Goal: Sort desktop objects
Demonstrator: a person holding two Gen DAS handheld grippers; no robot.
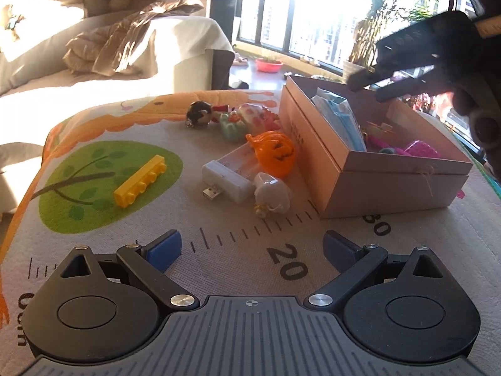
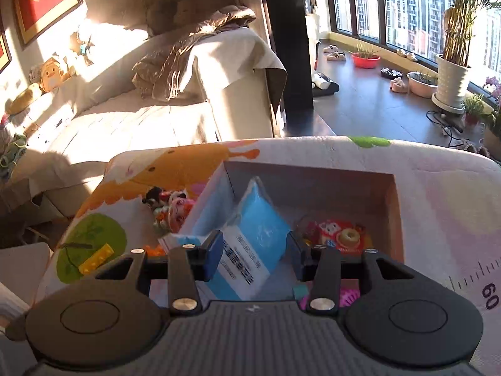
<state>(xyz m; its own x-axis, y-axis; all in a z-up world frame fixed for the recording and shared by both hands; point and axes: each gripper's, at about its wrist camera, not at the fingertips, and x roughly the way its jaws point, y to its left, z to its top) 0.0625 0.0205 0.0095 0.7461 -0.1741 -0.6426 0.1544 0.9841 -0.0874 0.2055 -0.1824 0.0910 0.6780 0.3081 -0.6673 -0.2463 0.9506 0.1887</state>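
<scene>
L gripper hovers low over the mat, jaws wide, nothing between them. R gripper hangs above the cardboard box, jaws partly open, empty; the blue packet inside the box shows thru the gap. Box also holds a red card w/ a donut and pink bits. Left of the box on the mat: orange pumpkin, white USB charger, white mushroom, yellow brick, small figurines.
</scene>
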